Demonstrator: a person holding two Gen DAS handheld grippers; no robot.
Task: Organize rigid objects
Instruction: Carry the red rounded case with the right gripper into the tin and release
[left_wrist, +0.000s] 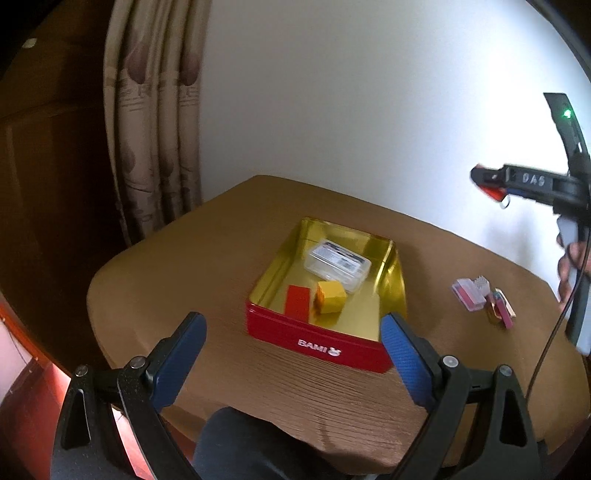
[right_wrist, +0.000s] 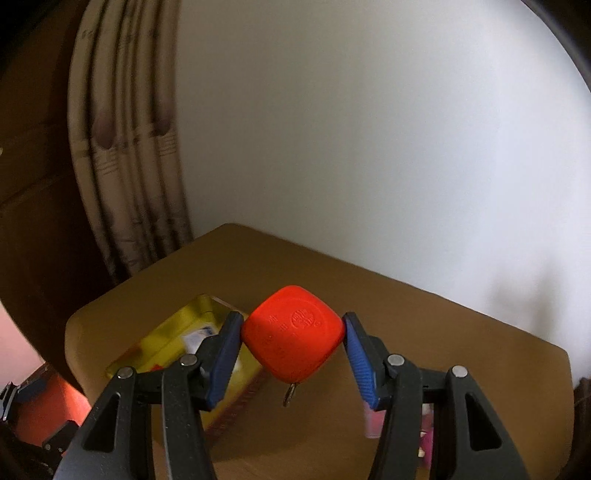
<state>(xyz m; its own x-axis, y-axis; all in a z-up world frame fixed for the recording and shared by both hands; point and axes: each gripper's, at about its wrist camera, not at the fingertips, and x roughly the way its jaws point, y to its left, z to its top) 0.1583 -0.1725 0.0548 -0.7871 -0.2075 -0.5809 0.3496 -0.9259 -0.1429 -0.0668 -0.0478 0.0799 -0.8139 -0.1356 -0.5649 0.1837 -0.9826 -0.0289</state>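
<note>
A red tin (left_wrist: 314, 341) with a gold inside stands open on the brown table (left_wrist: 221, 266). In it lie a clear plastic case (left_wrist: 338, 264), a yellow block (left_wrist: 330, 297) and a flat red piece (left_wrist: 298, 301). My left gripper (left_wrist: 293, 354) hovers open in front of the tin, with nothing between its fingers. My right gripper (right_wrist: 293, 354) is shut on a red tape measure (right_wrist: 293, 332) with a metal hook hanging under it, held high above the table. From the left wrist view, that right gripper (left_wrist: 491, 184) is up at the right, against the wall. The tin (right_wrist: 173, 332) lies below and to its left.
A small group of pink, white and gold items (left_wrist: 480, 299) lies on the table to the right of the tin. A patterned curtain (left_wrist: 155, 147) hangs behind the table's left corner, beside dark wood furniture. A white wall backs the table. A dark-clothed knee (left_wrist: 251, 443) is below the table's near edge.
</note>
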